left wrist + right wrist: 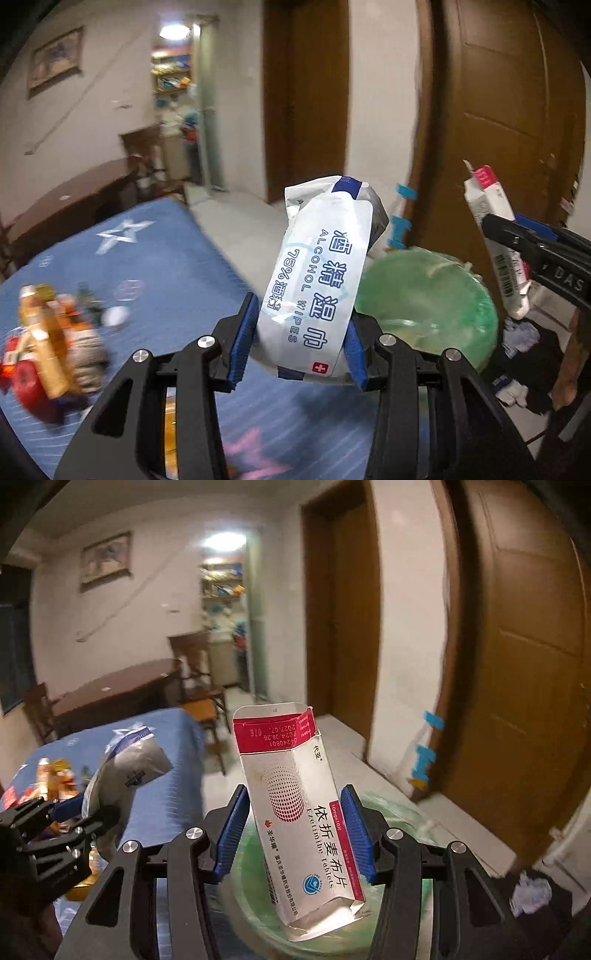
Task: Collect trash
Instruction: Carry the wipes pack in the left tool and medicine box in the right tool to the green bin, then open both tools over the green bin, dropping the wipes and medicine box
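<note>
Wipes pack (314,291) "ALCOHOL WIPES" clamped in left tongs (301,341); "Ezetimibe Tablets" box (299,812) in right tongs (297,834)

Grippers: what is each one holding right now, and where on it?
Left gripper clamps the wipes pack near its lower end. Right gripper pinches the tablet box across its middle.

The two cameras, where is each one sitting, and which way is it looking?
Left wrist camera: sits on the left gripper, looking along its fingers at the wipes packet it holds, the green-lined bin beyond; the right gripper shows at the right edge.
Right wrist camera: sits on the right gripper, looking at the tablet box it holds over that bin; the left gripper shows lower left.
Both share: bin, blue tablecloth, brown door.
</note>
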Tool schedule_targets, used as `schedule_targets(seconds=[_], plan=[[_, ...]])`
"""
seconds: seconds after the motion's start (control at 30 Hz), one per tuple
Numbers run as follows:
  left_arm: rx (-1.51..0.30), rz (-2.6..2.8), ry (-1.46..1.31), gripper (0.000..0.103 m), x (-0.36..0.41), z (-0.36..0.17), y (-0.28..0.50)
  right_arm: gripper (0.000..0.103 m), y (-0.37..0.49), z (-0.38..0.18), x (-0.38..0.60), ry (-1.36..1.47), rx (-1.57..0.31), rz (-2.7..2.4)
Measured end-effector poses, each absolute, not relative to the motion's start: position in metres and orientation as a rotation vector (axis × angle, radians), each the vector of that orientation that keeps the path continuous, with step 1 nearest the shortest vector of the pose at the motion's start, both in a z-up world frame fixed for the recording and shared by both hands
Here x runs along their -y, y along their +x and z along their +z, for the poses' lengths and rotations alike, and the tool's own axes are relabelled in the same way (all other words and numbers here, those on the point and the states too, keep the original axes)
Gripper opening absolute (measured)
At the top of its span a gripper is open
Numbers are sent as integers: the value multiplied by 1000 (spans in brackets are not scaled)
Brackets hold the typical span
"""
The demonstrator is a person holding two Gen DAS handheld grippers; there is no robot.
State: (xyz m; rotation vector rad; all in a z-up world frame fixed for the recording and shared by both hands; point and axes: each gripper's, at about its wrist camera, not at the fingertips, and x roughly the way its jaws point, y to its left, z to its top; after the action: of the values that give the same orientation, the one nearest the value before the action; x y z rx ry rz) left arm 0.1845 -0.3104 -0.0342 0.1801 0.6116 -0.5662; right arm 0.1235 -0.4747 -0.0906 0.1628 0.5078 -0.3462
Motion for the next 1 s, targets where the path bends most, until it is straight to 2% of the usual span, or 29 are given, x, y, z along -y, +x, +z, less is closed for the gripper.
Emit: schedule_targets(seconds=[0.33,0.57,0.8,0.83,0.87,0.93,1.0], plan=[[-774,-650,236,42,408,-81,210,53,150,-162,567,284,-691,-383],[-808,-651,266,42,425,-97,217,53,171,-194,588,319,-721,-382],[-823,-645,281,45,428,-103,228,56,173,-200,584,318,-720,-381],[-823,-641,279,50,428,-104,229,57,171,-199,583,317,-722,-381],[-825,-632,277,62,428,-104,230,57,170,-200,582,316,-721,-381],[-810,-610,269,77,427,-103,232,60,169,-198,580,319,-718,-384],[-802,-597,264,80,423,-103,233,65,166,-197,579,321,-711,-393]])
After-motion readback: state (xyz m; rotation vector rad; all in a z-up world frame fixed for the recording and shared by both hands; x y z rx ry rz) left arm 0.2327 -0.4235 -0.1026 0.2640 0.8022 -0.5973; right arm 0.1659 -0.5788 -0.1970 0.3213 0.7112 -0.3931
